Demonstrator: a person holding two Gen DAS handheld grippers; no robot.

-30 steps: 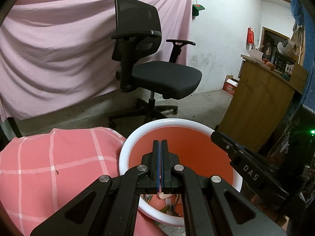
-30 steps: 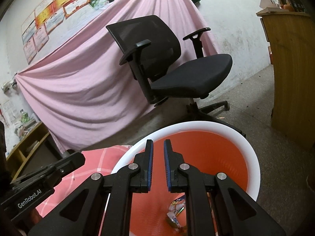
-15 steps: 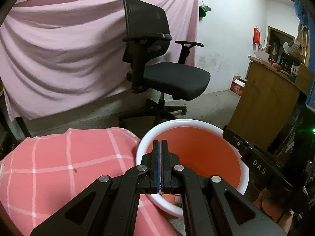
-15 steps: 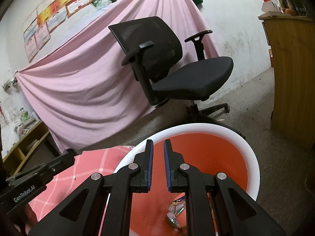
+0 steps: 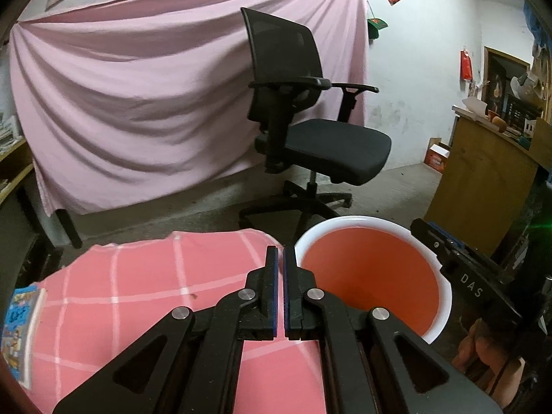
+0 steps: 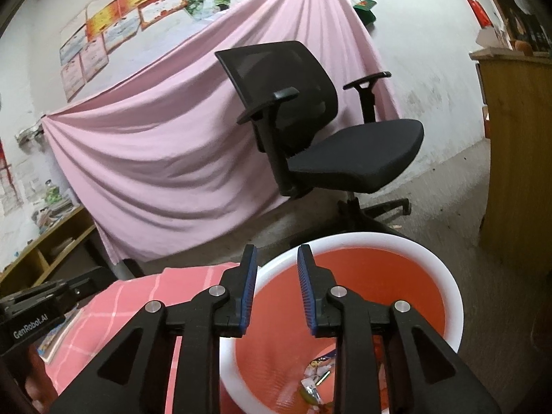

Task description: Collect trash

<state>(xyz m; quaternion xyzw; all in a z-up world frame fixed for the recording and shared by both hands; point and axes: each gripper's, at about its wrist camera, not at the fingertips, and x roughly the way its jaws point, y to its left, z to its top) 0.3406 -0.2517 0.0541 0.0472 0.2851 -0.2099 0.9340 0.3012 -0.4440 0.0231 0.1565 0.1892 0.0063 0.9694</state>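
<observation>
Orange bin: your bin (image 6: 372,310) has an orange inside and a white rim; it stands on the floor just beside the desk, in front of the office chair.
Trash: a few crumpled wrappers (image 6: 315,381) lie at the bottom of the bin, seen only from your right wrist; what they are is too small to tell.
Left claw: your left claw (image 5: 279,258) looks shut, with only a thin slit showing between its blue-edged pads and nothing held; it hangs over the edge of the desk next to the bin's rim.
Right claw: your right claw (image 6: 277,258) is opening, its blue ribbed pads already apart, and nothing sits between them; it hangs over the near rim of the bin, pointing slightly down.
Desk: your desk carries a pink cloth (image 5: 138,293) with a white check pattern; the cloth reaches to the bin's rim.
Booklet: a colourful printed booklet (image 5: 19,331) lies on the cloth at the far left of your left view, well apart from the bin.
Office chair: a black mesh-backed office chair (image 5: 310,131) stands behind the bin, its wheeled base near the rim.
Backdrop: a pale pink sheet (image 5: 138,103) hangs across the wall behind the chair.
Cabinet: a wooden cabinet (image 5: 479,186) stands to the right of the bin, with small items on top.
</observation>
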